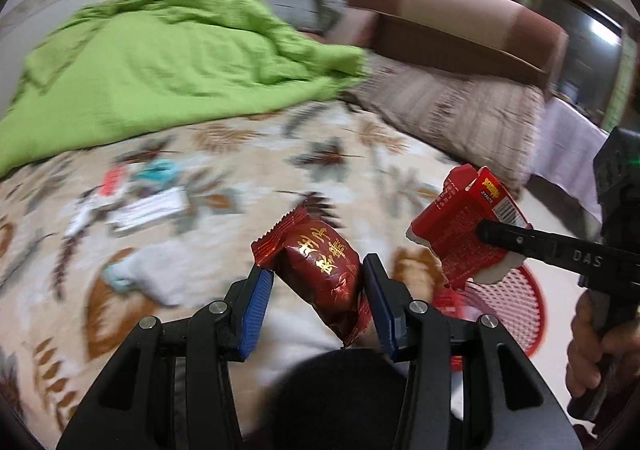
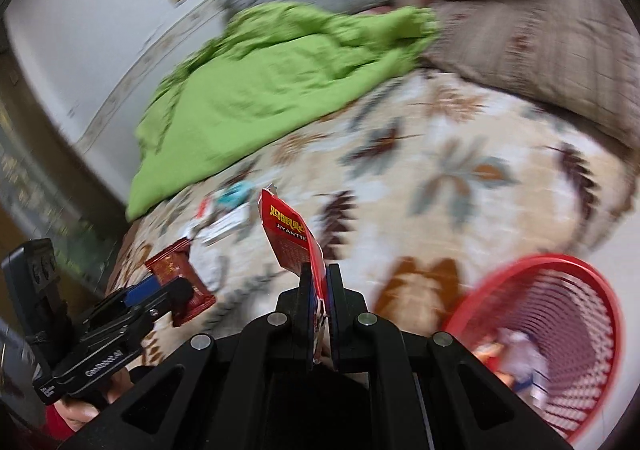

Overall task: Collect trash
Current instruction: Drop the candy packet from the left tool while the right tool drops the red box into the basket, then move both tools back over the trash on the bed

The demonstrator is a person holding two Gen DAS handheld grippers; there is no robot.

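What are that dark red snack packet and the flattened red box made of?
The dark red snack packet looks like glossy plastic film: shiny creases, crimped sawtooth ends. The flattened red box seems thin printed cardboard, with a pale raw edge where it is torn.

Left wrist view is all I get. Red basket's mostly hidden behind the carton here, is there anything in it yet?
Observer: Yes. The right wrist view looks into the red basket; a few blurred pieces already lie at its bottom.
Operator: How is the red carton held?
Observer: Edge-on. The right gripper is shut on the flattened red carton, pinching its lower end.
Operator: Is my snack packet secure?
Observer: From the right, the dark red snack packet sits between the left gripper's pads.
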